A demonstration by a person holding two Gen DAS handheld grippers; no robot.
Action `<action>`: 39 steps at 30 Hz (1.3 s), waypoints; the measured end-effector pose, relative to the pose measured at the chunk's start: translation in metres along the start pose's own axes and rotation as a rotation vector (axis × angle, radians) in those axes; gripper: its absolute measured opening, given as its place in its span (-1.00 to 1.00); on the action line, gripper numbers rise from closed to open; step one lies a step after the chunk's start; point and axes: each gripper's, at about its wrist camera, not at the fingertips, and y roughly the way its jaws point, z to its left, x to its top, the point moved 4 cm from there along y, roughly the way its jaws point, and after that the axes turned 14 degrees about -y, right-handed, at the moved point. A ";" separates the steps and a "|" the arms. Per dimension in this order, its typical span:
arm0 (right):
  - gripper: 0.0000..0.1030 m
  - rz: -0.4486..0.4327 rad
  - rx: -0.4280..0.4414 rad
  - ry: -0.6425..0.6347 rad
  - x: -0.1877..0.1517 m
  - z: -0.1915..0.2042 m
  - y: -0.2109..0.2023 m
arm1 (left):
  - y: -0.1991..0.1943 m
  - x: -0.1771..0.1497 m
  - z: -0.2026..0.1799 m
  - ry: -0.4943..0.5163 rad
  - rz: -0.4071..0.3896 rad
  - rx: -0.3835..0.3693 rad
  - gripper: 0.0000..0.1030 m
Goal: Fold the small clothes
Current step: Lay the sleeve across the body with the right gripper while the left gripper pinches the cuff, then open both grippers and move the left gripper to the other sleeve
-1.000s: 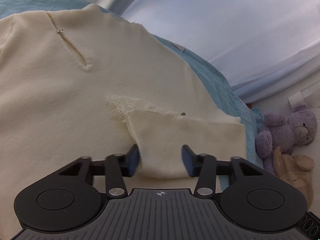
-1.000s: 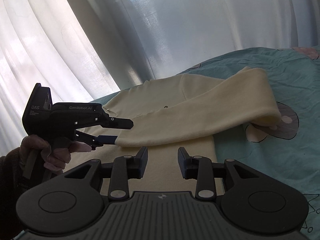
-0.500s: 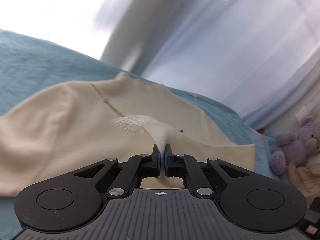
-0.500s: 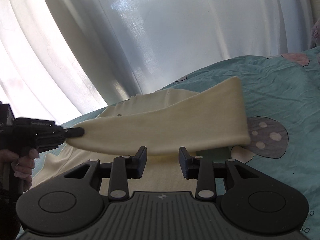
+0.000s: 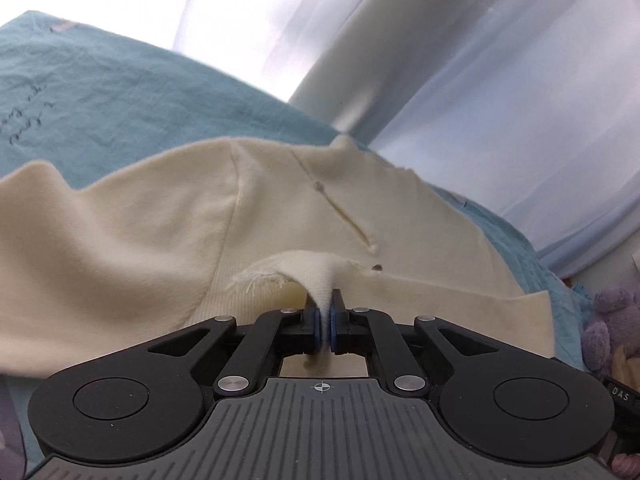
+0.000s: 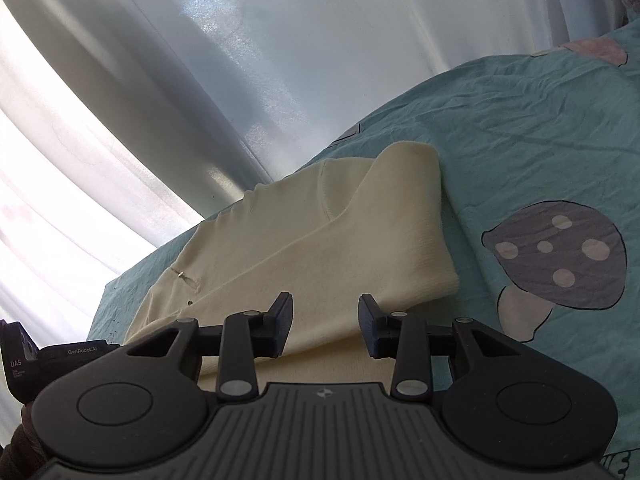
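A cream knit top [image 5: 132, 236] lies spread on a teal bedsheet [image 5: 100, 92]. My left gripper [image 5: 325, 320] is shut on the frayed cuff [image 5: 296, 276] of one sleeve and holds it over the top's body, below the neck slit [image 5: 348, 220]. In the right wrist view the same top [image 6: 280, 248] lies with that sleeve [image 6: 404, 236] folded across it, the fold at its right edge. My right gripper [image 6: 325, 328] is open and empty, just above the sleeve. The left gripper's body [image 6: 60, 356] shows at the left edge there.
White curtains [image 6: 280, 60] hang behind the bed. The sheet has a mushroom print [image 6: 560, 252] right of the top. Purple and tan plush toys [image 5: 612, 320] sit past the bed's right edge in the left wrist view.
My left gripper closed on the sleeve cuff and carried it across the top toward its other side. The sleeve now lies folded over the body. My right gripper stayed open.
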 end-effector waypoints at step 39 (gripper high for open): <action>-0.96 0.061 -0.265 -0.375 -0.001 0.043 0.043 | -0.028 0.026 0.053 0.054 -0.140 0.183 -0.54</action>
